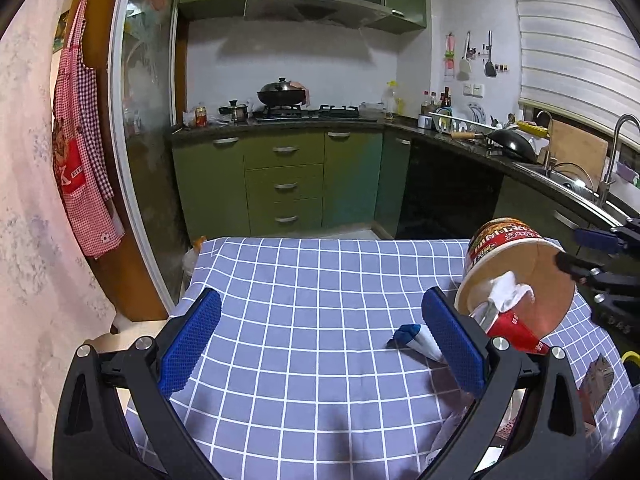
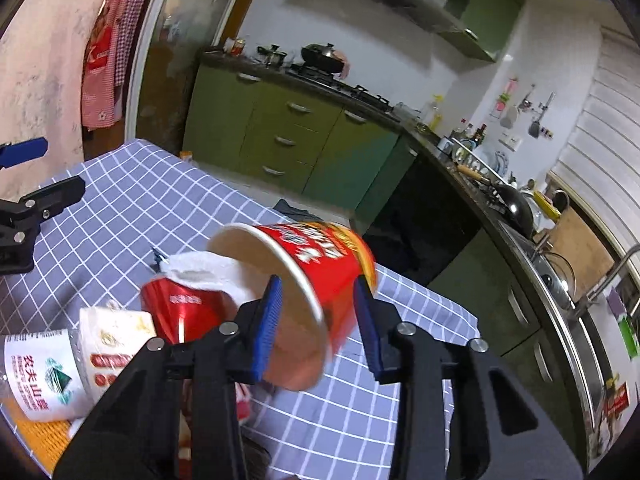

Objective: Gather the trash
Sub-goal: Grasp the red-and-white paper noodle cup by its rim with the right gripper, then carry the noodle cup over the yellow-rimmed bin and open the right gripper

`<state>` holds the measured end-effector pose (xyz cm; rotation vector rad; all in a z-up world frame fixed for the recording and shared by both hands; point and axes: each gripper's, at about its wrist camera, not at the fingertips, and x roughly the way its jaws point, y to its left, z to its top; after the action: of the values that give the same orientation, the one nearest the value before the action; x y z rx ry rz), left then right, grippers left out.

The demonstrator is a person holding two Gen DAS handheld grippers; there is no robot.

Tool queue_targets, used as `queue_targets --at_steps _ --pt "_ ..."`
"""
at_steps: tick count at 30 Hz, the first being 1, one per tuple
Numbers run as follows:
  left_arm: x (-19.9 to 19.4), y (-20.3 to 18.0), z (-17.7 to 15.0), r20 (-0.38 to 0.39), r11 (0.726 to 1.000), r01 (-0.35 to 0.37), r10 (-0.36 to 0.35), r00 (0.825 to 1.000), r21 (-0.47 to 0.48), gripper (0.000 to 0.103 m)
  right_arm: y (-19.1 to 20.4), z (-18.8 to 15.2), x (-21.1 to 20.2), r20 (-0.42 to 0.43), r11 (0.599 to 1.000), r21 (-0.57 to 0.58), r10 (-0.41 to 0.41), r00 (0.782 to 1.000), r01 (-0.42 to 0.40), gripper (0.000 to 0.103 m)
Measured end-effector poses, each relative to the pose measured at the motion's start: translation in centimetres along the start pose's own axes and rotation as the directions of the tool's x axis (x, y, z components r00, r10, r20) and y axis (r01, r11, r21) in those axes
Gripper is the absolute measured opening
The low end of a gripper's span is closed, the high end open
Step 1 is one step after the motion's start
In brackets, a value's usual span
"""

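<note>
Right wrist: noodle cup [image 2: 316,276] sideways, mouth leftward

Small table under a blue-and-white checked cloth [image 1: 304,320], hanging over the edges with a few wrinkles. Pretty much everything placed off the blue-and-white packet [image 1: 416,338], lying flat on the cloth: mostly bare checks to its left and toward the far edge. Right of it, a red wrapper [image 2: 180,312] with crumpled white tissue [image 2: 208,270] on top. Past that, by the near-right corner, a white carton [image 2: 114,338] and a labelled water bottle [image 2: 44,372] on its side.
</note>
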<state>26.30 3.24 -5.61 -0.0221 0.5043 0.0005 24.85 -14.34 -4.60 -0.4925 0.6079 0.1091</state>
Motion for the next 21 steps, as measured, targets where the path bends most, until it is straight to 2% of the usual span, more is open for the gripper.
queue_targets --at_steps 4,8,12,15,18,21 --pt "-0.2 0.6 -0.2 -0.001 1.0 0.018 -0.018 1.0 -0.019 0.099 1.9 0.8 0.8 -0.006 0.997 -0.07 -0.035 0.999 0.035 0.035" --pt "-0.7 0.5 -0.5 0.008 1.0 0.016 -0.016 1.0 -0.009 0.099 2.9 1.4 2.8 -0.026 0.98 -0.153 -0.131 0.991 0.126 0.035" --pt "-0.9 0.2 -0.6 0.012 1.0 0.019 -0.019 1.0 -0.001 0.099 3.1 1.7 4.7 -0.062 0.963 -0.203 -0.191 0.98 0.175 0.034" --pt "-0.9 0.1 -0.7 0.01 1.0 0.022 -0.022 1.0 0.003 0.099 3.5 1.9 5.8 -0.037 0.937 -0.245 -0.267 0.963 0.25 0.013" --pt "-1.0 0.2 -0.6 0.009 1.0 0.025 -0.025 1.0 -0.001 0.099 3.3 2.1 6.0 -0.007 0.92 -0.254 -0.31 0.951 0.298 0.007" --pt "-1.1 0.1 -0.5 0.012 1.0 0.028 -0.028 1.0 -0.003 0.099 3.4 1.7 5.0 0.083 0.889 -0.268 -0.363 0.928 0.372 0.003"
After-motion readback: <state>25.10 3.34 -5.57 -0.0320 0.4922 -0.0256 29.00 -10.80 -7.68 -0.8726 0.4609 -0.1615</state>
